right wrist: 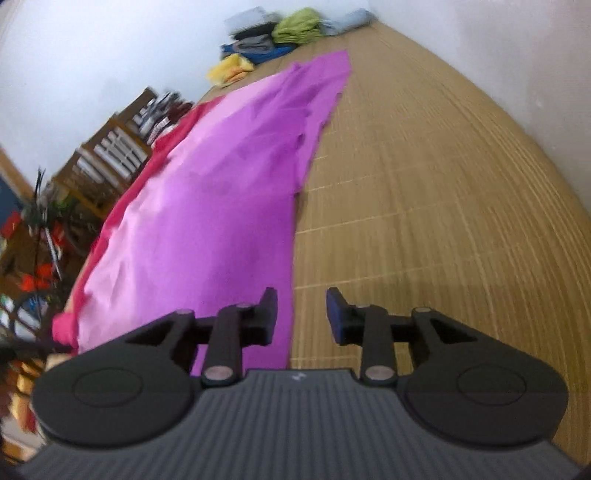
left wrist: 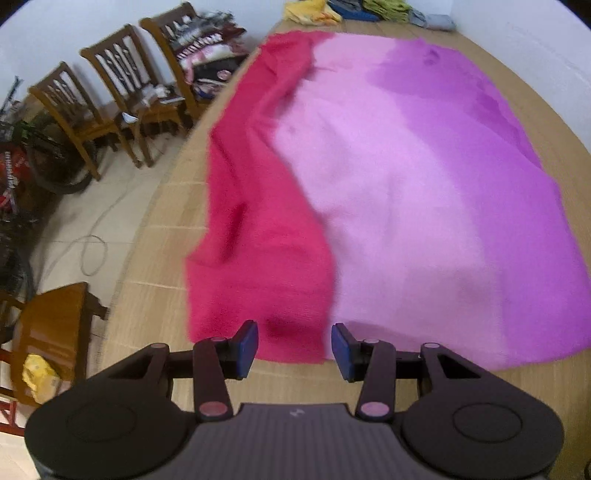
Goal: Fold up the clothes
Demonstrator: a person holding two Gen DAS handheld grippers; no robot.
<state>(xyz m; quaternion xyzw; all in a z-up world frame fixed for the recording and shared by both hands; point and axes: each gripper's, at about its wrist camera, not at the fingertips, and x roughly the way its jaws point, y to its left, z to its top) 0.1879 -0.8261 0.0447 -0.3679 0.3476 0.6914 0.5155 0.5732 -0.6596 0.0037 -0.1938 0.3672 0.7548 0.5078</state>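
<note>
Pale wooden table (left wrist: 155,266) carries a three-band cloth (left wrist: 388,206), spread flat with red on the left, pink in the middle and purple on the right, its long axis running from near to far. At its near edge the left gripper (left wrist: 294,345) hangs partly open and empty, jaws straddling the red-pink seam. By my reading, the right gripper (right wrist: 301,314), also parted and holding nothing, sits at the purple near-right edge, so each hand has its own near corner closest.

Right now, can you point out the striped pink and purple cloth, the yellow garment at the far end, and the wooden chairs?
striped cloth (left wrist: 388,206): left wrist view, its pale pink middle band.
yellow garment (left wrist: 308,13): left wrist view, its bunched top.
wooden chairs (left wrist: 110,62): left wrist view, middle chair's slatted back.
</note>
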